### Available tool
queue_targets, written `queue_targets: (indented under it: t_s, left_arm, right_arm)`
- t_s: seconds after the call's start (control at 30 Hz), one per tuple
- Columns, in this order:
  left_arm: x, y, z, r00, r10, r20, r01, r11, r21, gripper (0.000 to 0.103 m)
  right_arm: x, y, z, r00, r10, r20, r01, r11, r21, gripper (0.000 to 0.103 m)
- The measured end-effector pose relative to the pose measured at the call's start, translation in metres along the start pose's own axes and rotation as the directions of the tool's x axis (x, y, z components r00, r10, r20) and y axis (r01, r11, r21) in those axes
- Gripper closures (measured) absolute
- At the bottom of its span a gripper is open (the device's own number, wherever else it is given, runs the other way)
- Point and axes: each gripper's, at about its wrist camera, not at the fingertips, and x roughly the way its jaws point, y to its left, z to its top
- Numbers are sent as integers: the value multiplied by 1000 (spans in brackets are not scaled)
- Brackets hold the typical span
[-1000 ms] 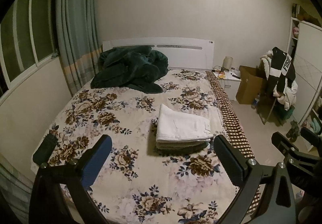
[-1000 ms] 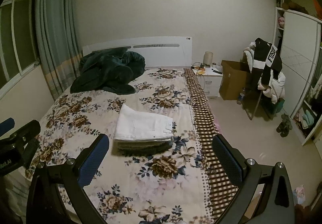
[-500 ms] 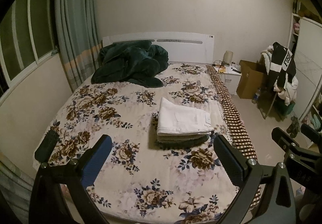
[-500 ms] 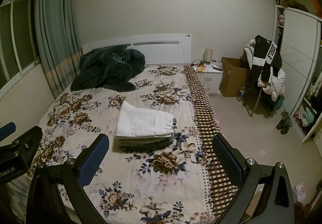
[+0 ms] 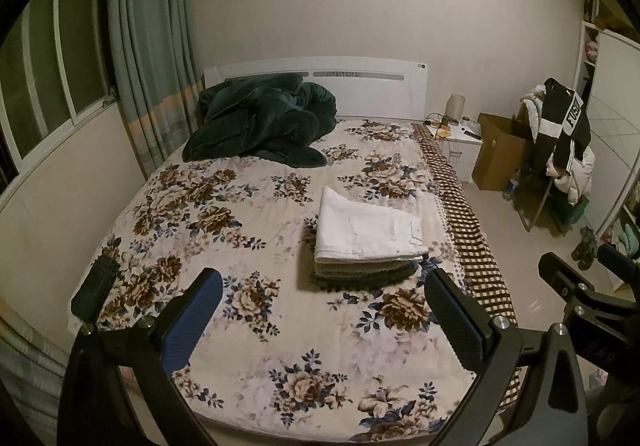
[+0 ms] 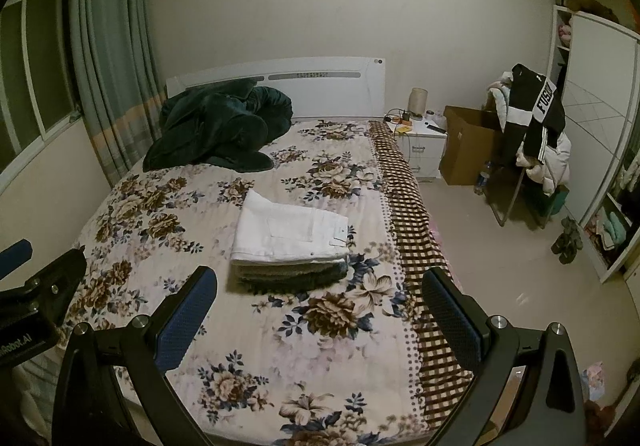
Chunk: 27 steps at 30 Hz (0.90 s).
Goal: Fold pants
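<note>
White pants (image 5: 368, 230) lie folded into a flat rectangle on top of a small stack of darker folded garments (image 5: 360, 273), right of centre on the floral bedspread (image 5: 240, 246), near the checkered border (image 5: 468, 217). Edges look square; back pocket faces up. Judged from this: the fold is finished and the pile is set.

Left gripper (image 5: 324, 320): fingers spread wide, nothing between them, held in the air short of the stack, above the foot of the bed. Right gripper (image 6: 320, 320): same, spread and empty, well apart from the pants (image 6: 290, 234). Each gripper's body shows at the edge of the other's view.

Risks from here:
- A low pass by either finger could catch the top layer and drag the fold open; the cloth is loose, nothing pins it.
- The stack sits close to the right side of the bed. A push toward the checkered border could tip it to the floor.
- The soft bedspread gives under pressure, so pressing near the pile may make it lean.

Surroundings: dark green blanket (image 5: 260, 125) bunched at the headboard (image 5: 380, 81), well apart from the stack. A small dark object (image 5: 96, 288) lies at the bed's left edge; I cannot tell what it is. Nightstand (image 6: 424, 143), cardboard box (image 6: 468, 143) and a chair heaped with clothes (image 6: 532, 133) stand off to the right. Nothing lies between the grippers and the pile.
</note>
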Motion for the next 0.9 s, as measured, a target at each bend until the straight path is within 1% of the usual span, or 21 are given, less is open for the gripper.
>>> queue_targets:
  t_s: [0.9]
  left_arm:
    - [1,11,-5,1000,6,6,-6,1000,-18,0]
  right_arm:
    - [-1,3,1,1000,23,-2,-23,1000,-12,0]
